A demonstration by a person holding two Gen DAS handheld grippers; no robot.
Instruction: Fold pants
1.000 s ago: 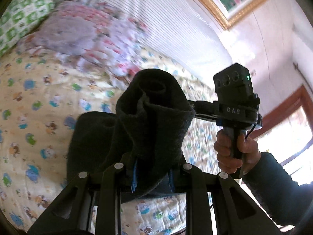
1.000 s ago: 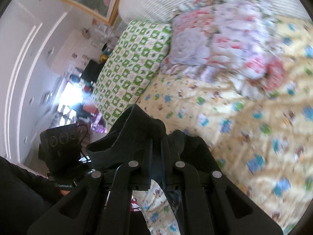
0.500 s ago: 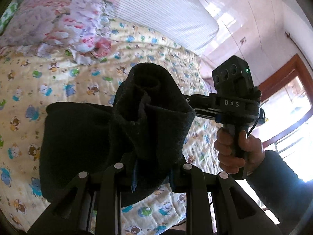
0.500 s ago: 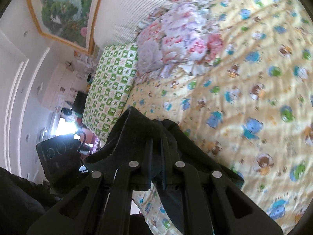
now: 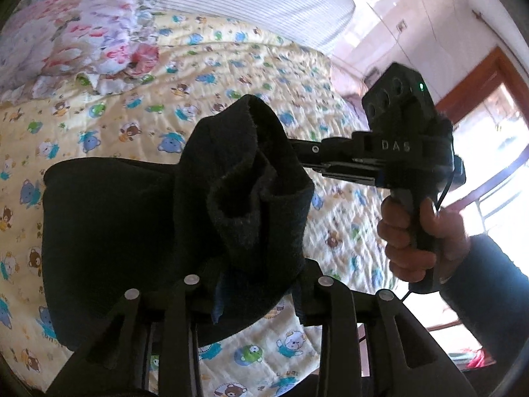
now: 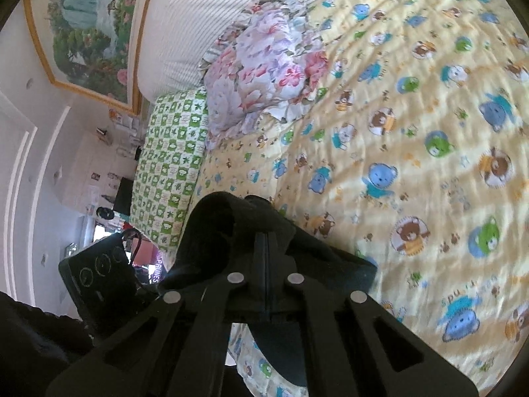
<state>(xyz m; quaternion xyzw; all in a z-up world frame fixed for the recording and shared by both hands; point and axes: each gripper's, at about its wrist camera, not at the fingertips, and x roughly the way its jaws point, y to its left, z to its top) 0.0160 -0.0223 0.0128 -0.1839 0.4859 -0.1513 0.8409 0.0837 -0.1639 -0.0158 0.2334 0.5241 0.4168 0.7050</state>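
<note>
The dark charcoal pants (image 5: 132, 231) hang above a yellow bedspread printed with cartoon bears (image 5: 139, 106). My left gripper (image 5: 254, 284) is shut on a bunched edge of the pants, which rises as a thick fold in front of the camera. My right gripper (image 6: 267, 244) is shut on another bunched part of the pants (image 6: 224, 225). In the left wrist view the right gripper's body (image 5: 396, 145) and the hand holding it sit to the right, its fingers hidden behind the fabric. The left gripper's body (image 6: 99, 284) shows at lower left in the right wrist view.
A floral pillow (image 6: 264, 66) and a green checked pillow (image 6: 168, 165) lie at the head of the bed by a striped headboard (image 6: 198, 26). A framed landscape picture (image 6: 86, 26) hangs on the wall. A wood-framed window (image 5: 489, 132) is at right.
Both grippers have swung over the bed with the pants still held. The pillows have slid away toward the frame edges and more bedspread shows under the cloth.
</note>
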